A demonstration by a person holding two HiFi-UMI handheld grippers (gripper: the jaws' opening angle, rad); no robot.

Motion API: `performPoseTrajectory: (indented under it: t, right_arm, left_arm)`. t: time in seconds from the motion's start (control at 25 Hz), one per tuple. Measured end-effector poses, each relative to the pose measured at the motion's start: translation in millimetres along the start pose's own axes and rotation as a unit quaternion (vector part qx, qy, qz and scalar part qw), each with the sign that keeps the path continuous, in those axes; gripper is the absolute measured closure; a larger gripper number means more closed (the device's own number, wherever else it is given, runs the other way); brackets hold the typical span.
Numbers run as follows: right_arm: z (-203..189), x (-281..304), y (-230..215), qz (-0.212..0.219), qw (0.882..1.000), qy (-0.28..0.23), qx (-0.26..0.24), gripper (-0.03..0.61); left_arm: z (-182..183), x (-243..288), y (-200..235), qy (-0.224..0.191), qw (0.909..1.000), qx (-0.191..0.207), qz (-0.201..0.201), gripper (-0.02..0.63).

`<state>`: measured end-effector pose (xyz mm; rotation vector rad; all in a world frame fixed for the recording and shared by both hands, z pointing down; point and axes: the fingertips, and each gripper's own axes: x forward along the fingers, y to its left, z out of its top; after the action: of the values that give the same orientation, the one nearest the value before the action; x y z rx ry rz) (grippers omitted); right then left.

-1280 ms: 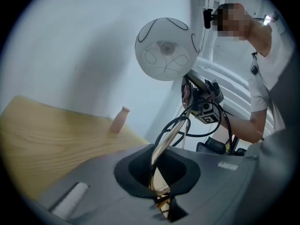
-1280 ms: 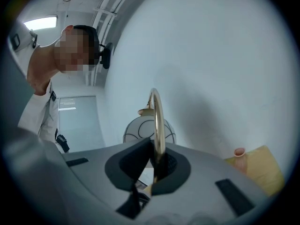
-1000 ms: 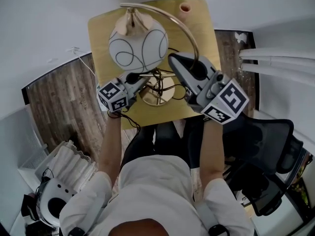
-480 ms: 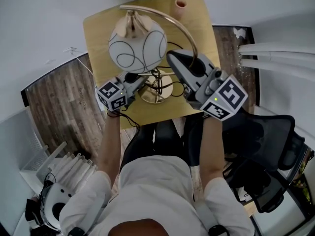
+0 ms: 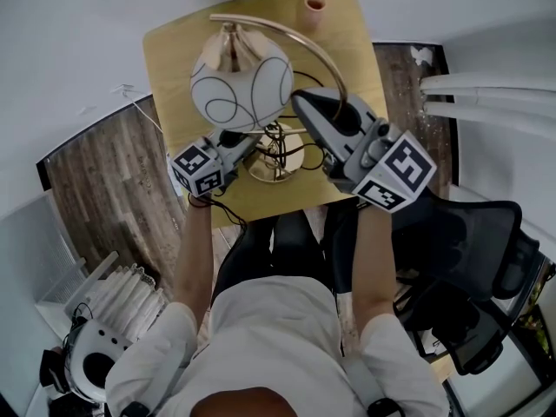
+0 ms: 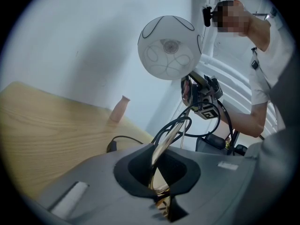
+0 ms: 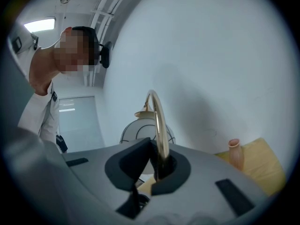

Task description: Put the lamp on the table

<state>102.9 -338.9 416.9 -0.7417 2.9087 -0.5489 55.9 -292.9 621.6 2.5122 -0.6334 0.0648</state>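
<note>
Jaws on my left gripper and right gripper pinch the lamp by its stem. Risk: stem twists, shade swings, base lands tilted on cord.

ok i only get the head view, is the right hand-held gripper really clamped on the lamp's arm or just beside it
observer: clamped. the right gripper view shows the right hand-held gripper shut on the curved brass arm, which rises from between its jaws
operator: and the left one, has it caught the cable
observer: no. the left hand-held gripper is shut on the brass stem alone. the black cable loops beyond the jaws
operator: that pink thing at the far edge, what is it
observer: from the left gripper view, a slim narrow-necked vase standing upright on the table, apart from the cable
</note>
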Motion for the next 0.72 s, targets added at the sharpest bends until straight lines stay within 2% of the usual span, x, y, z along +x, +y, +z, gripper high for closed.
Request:
performPoseTrajectory:
  t: [0.24,0.52,0.72]
  right_arm:
    - [0.5,-0.4,-3.7,-0.003,1.0,-0.004,0.016,0.577]
    - [2.4,-7.5,-19.6,-0.011,0.994,-0.044,0.099,0.577]
    - [3.1,-6.8,-21.8,-0.016,0.993,-0.045,0.106,0.577]
  left_arm:
    - [-1.4,0.1,-1.2,0.001,1.0,-0.006,-0.003,0.598]
    - [-4.0,-1.0,-1.6,0.001,0.9999,-0.014,-0.003,0.591]
    - [-3.7,-2.1,-1.7,0.002,0.9999,-0.016,0.001,0.588]
